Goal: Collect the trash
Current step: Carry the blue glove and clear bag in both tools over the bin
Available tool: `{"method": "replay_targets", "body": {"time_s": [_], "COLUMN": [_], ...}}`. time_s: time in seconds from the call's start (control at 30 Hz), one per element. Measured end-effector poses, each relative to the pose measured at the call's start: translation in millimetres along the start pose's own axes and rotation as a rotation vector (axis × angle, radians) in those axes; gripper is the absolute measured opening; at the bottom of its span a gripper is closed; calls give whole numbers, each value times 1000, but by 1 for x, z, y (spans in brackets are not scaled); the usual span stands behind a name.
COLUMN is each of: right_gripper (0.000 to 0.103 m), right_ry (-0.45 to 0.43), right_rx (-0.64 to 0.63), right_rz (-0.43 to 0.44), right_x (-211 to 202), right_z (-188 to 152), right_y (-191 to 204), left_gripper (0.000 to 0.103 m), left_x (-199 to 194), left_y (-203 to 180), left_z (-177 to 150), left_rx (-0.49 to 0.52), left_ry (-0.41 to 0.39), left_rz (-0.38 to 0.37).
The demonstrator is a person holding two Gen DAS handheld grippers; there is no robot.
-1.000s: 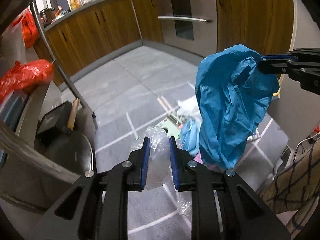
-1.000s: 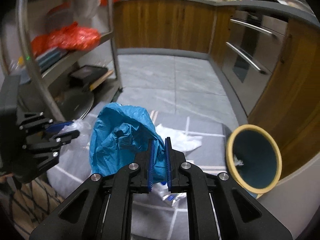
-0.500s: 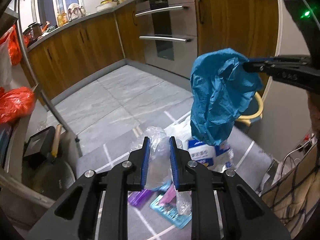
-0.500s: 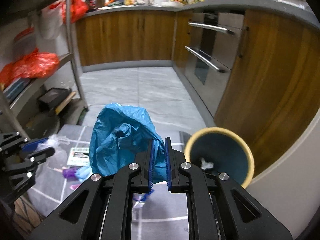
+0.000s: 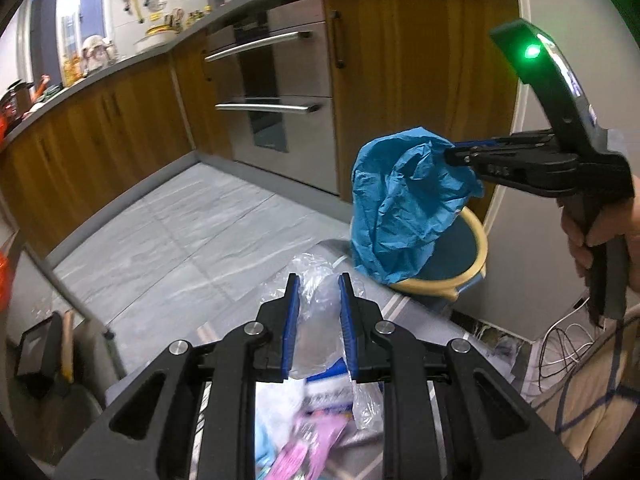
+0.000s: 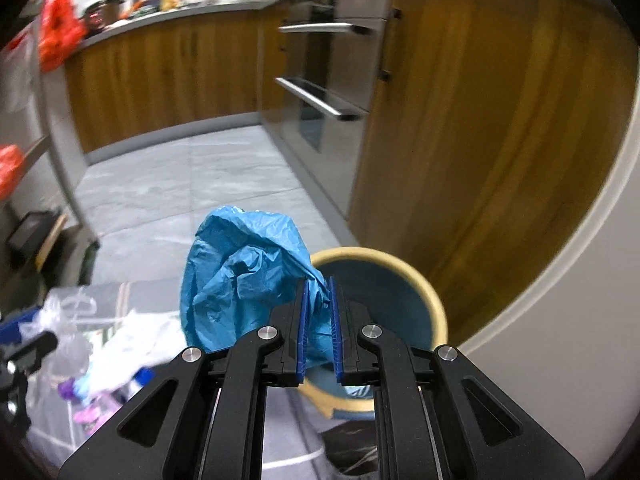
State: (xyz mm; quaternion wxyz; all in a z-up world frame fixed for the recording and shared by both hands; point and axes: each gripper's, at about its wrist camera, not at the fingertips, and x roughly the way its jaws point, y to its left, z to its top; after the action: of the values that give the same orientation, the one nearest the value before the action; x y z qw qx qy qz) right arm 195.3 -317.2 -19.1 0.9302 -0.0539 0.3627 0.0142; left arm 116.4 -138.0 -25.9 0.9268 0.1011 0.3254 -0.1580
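Note:
My right gripper (image 6: pixel 319 280) is shut on a crumpled blue plastic bag (image 6: pixel 244 276), which hangs just left of and above the round bin (image 6: pixel 430 300) with a yellow rim and dark blue inside. In the left wrist view the blue bag (image 5: pixel 404 208) hangs from the right gripper (image 5: pixel 456 152) over the bin (image 5: pixel 476 240). My left gripper (image 5: pixel 319 280) is shut on a clear crumpled plastic bag (image 5: pixel 316 320), held above the floor left of the bin.
Loose trash lies on the grey mat: white plastic (image 6: pixel 132 340), a blue-white packet (image 5: pixel 328 392), pink and purple wrappers (image 5: pixel 312 440). Wooden cabinets (image 6: pixel 480 140) and an oven (image 5: pixel 276 92) stand behind the bin. A metal shelf leg (image 5: pixel 72 304) and cables (image 5: pixel 568 344) flank me.
Both grippers have swung to the right toward the bin with their bags. The blue bag now hangs at the bin's rim, and the bin is nearer in both views.

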Motion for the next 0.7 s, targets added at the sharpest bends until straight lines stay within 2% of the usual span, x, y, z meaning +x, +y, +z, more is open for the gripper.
{"method": "replay_targets", "body": {"time_s": [0.17,0.33,0.47,0.7], "right_gripper": [11,11,11,11], "right_ry": [2,39,58,86], "right_rx": [2,6,3,-32], "right_rz": [-72,-127,-154,-218], "right_x": [17,48,68,101], "right_z": [9,14,20,22], "right_y": [-13,-31,-41,-52], "left_gripper": [19,19,19,19], "left_x": [33,72,100,139], "left_y": [-7,-5,-12,-46], "left_z": [25,38,43,44], "left_rx": [-39,-126,-139,-38], "left_ry": [-14,25,40,82], "left_rz": [-81,-206,-236,-226]}}
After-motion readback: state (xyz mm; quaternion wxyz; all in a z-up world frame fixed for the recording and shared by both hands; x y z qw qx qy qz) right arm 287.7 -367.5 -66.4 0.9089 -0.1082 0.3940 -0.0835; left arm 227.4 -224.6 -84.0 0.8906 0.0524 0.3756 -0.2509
